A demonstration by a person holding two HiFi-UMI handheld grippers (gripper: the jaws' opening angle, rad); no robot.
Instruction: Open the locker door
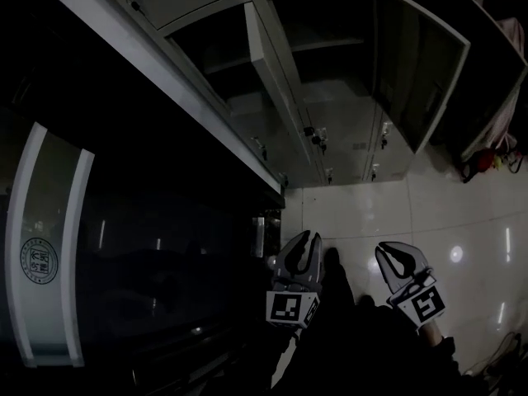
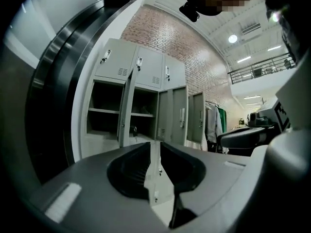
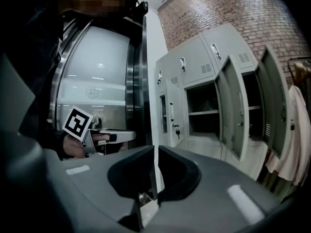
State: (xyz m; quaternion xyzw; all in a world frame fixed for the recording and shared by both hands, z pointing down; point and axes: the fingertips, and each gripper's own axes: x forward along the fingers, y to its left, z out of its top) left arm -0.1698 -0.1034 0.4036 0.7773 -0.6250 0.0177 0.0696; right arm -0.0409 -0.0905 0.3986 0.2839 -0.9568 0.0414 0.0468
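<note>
The lockers (image 1: 330, 114) fill the upper centre of the head view, and several of their grey doors stand swung out. The widest open locker door (image 1: 422, 81) is at the upper right. Both tools are low in the frame, well apart from the lockers, above the pale tiled floor (image 1: 371, 213). The left gripper (image 1: 311, 239) has its jaws a little apart, with nothing between them. The right gripper (image 1: 389, 250) has its jaws almost together, holding nothing. A dark glass wall (image 1: 124, 246) takes the left side.

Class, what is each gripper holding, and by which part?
Nothing. The left gripper and right gripper are both empty, well short of the lockers.
</note>
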